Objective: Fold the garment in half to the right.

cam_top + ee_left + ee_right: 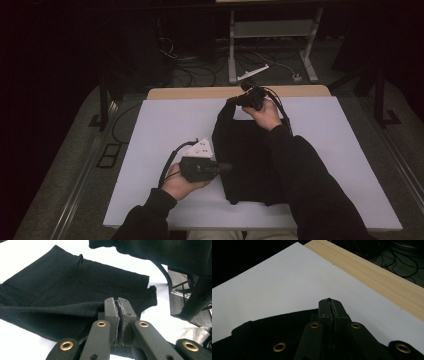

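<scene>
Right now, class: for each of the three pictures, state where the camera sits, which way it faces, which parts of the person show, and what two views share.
High view: above the person's side, facing forward and down on the white table top; both dark sleeves, hands, left gripper and right gripper.
Left gripper view: rides the left gripper, facing the black cloth garment; a sleeve above.
Right gripper view: rides the right gripper, facing the light wooden table edge.
Shared: both gripper views show shut jaws pinching the garment.
</scene>
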